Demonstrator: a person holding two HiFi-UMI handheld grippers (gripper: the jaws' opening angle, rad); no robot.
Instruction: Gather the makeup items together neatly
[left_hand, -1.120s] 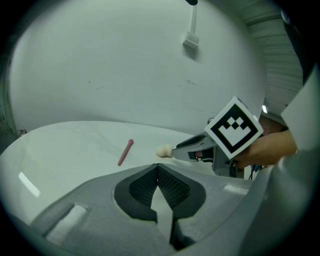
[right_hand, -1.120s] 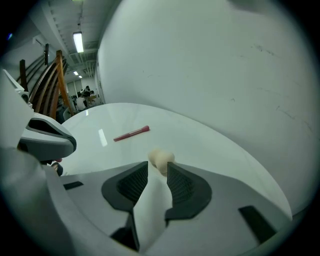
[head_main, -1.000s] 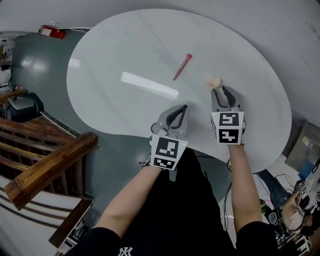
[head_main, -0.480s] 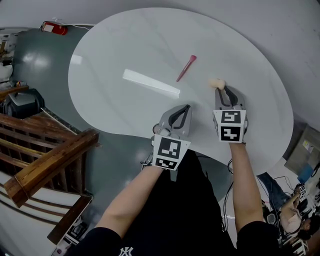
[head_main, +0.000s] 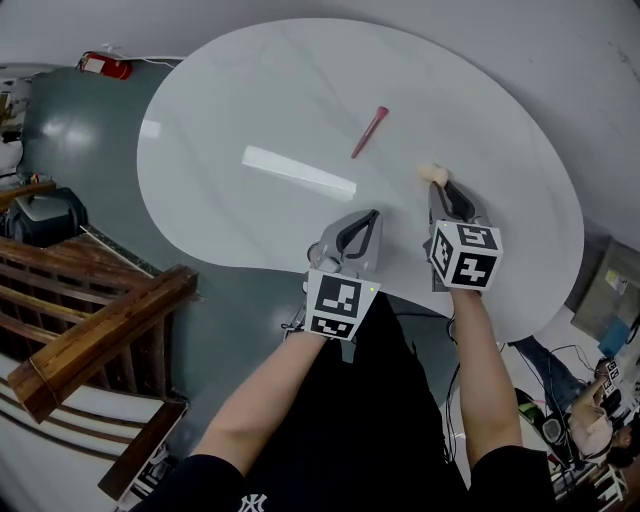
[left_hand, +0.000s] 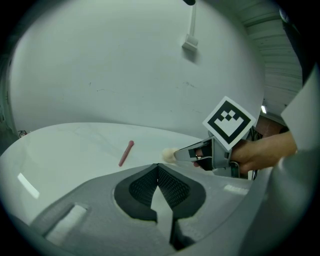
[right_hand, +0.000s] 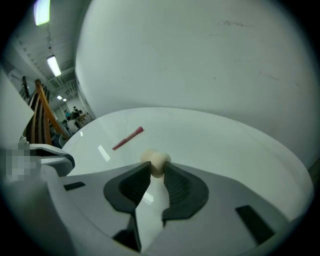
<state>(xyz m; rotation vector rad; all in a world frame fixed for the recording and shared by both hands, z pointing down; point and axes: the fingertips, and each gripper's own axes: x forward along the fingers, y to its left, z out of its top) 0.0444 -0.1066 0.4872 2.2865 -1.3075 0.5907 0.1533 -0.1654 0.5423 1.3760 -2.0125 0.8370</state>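
While the items lie scattered, head view: the sponge (head_main: 431, 174) sits on the right of the desk (head_main: 230, 90). The red pencil (head_main: 367, 132) lies farther off to its left, and the white strip (head_main: 298, 172) is further left again. All are well apart, so gathering looks barely begun.
Left gripper view: the left claw (left_hand: 158, 167) is clenched on nothing and hangs over the near edge, probably idle until needed.
Right gripper view: the right claw (right_hand: 151, 169) has just been closing. It now presses the sponge from both sides, grasping it at the tips.
Reason for grip: likely to carry the sponge toward the pencil and strip.
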